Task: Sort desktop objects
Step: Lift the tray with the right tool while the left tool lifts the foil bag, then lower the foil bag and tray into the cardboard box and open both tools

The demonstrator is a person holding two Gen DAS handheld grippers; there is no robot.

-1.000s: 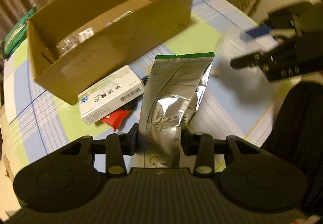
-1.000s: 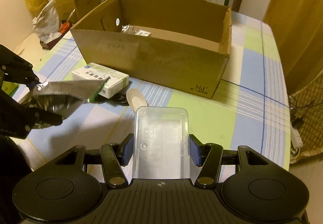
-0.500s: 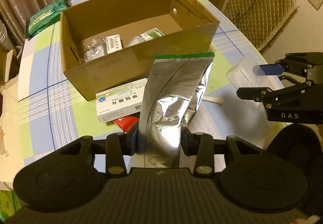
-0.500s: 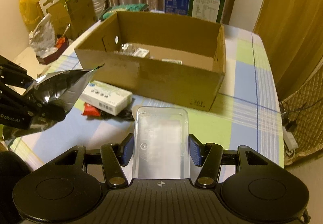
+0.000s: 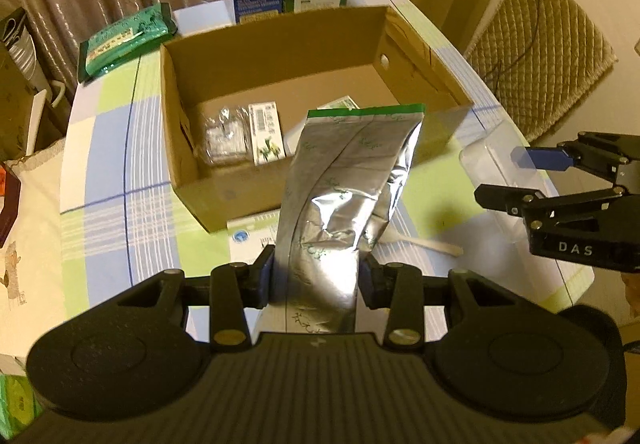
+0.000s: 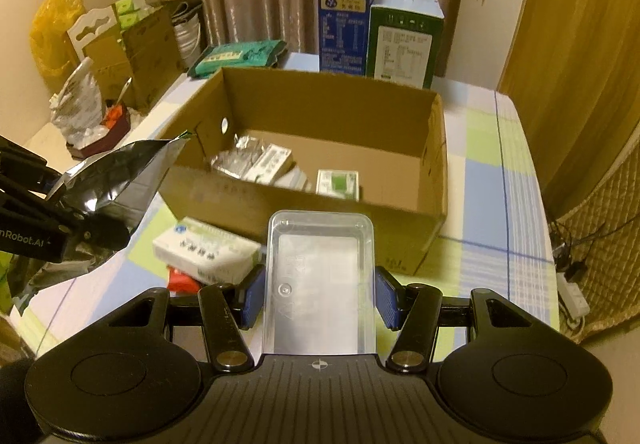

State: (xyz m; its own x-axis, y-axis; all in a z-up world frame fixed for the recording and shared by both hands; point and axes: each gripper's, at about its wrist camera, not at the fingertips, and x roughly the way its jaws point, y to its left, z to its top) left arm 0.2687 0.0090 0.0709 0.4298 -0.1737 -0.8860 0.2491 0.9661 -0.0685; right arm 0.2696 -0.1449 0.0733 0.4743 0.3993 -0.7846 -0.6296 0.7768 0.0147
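My left gripper is shut on a silver foil pouch with a green top edge, held up in front of the open cardboard box. My right gripper is shut on a clear plastic tray, lifted above the table before the same cardboard box. Inside the box lie a foil packet and small cartons. A white medicine box and a red packet rest on the checked tablecloth by the box's near wall. The silver foil pouch shows at the left of the right wrist view.
A white plastic spoon lies on the cloth. Behind the box stand a blue carton and a green carton, with a green wipes pack to their left. Clutter and a cardboard carton crowd the far left.
Both grippers have risen with their loads, so the box's inside now shows. The left gripper has rolled, levelling its view.
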